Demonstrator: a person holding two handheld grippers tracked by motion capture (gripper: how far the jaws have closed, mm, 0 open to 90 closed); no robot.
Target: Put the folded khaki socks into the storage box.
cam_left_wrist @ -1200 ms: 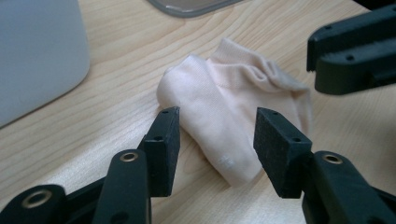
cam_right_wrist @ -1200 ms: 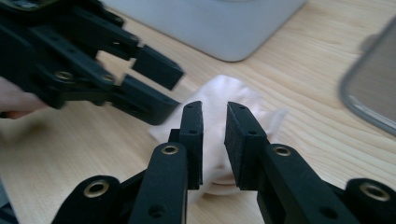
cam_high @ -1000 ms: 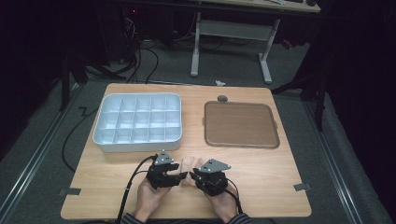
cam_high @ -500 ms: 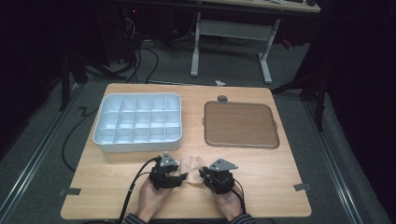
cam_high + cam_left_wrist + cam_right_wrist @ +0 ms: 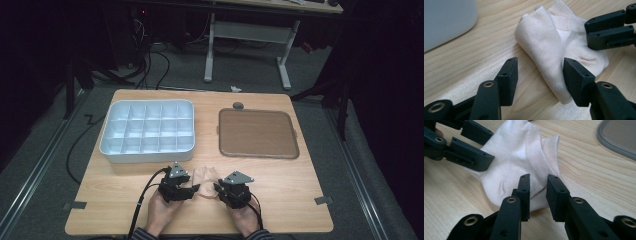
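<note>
One pale sock (image 5: 549, 47) lies on the wooden table (image 5: 300, 180), near its front edge and between the two grippers. It is folded over on itself, with the ribbed cuff on the side facing the brown tray.

Two grippers, one per hand. Left gripper (image 5: 540, 75): jaws about half open, astride the folded toe end of the sock. The right-hand pad in its own view sits against the fabric; the other pad stands clear on bare wood. No grip. Right gripper (image 5: 537, 192): jaws have just been opening, with a narrow gap between the pads now. The edge of the sock near the cuff lies in that gap, and the pads do not appear to pinch it.

One white compartment tray (image 5: 147, 131) sits at the left rear of the table, its cells in a four-by-four grid, none visibly holding anything. One flat brown tray (image 5: 257, 134) sits at the right rear, well apart from the sock. One small dark round object (image 5: 238, 105) rests just behind the brown tray.
</note>
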